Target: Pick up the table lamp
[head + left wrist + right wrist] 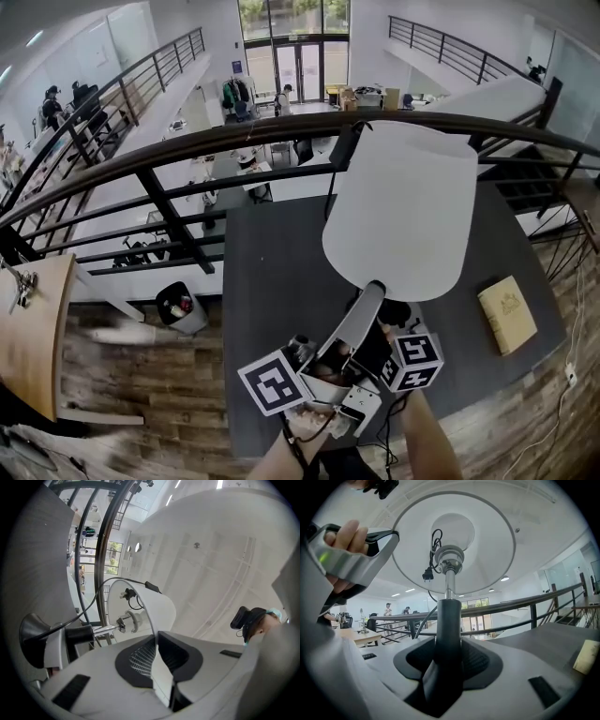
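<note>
Looking down, the head view showed the table lamp [398, 206] mostly as a big white shade over the dark bench [272, 272]. The left gripper [371, 291] pointed up at the shade's bottom edge at 6 o'clock. The right gripper [392, 321] sat just beside it at 4 o'clock, partly hidden. This view did not show the lamp's pole or foot.

The left gripper view showed what the head view could not. The thin white rim of the shade ran between its two jaws, and the jaws were pinched tight on it. At 9 o'clock it also showed the lamp's dark foot [32, 638].

The right gripper view looked up inside the shade. Its jaws were squeezed on the black pole [449, 620], one on each side. A black plug [427, 576] on a cord hung inside the shade, at 10 o'clock from the pole's top. A hand [346, 540] held the left gripper's handle at 10 o'clock.

A tan book [507, 314] lay on the bench at 4 o'clock from the shade. The right gripper view caught only its corner. Only the head view showed a bin [180, 307] on the floor at 9 o'clock. No view showed whether the foot touched the bench.
</note>
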Demonstrator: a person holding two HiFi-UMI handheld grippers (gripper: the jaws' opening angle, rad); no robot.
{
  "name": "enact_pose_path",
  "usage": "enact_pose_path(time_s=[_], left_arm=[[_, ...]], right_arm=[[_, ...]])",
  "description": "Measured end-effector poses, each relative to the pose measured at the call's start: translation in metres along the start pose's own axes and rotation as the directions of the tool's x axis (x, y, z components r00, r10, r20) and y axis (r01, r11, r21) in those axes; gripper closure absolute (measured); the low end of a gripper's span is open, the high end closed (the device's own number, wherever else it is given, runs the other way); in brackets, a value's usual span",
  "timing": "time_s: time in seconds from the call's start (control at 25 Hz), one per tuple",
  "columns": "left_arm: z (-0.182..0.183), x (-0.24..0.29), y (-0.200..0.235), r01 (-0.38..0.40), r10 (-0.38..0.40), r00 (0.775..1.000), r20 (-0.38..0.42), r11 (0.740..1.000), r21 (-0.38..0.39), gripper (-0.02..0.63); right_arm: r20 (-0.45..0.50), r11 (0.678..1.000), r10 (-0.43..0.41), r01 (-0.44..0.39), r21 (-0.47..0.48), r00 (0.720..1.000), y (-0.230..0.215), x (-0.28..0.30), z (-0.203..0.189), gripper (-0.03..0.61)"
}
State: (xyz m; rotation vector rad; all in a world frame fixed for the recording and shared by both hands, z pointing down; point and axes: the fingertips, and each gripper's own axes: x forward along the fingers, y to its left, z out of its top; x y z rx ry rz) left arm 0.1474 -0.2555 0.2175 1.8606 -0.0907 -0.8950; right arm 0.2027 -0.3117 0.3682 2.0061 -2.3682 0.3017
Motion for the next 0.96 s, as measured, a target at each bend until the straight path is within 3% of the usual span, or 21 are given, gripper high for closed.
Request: enact_pose_path(time_s=[0.96], left_arm=[[-0.023,-0.008,-0.017,0.008,-0.008,1.0,-0.014,1.0,0.004,0.565]], right_arm=[[0.014,1.0,-0.009,0.009,-0.002,1.0,0.001,-0.027,0.003,0.381]])
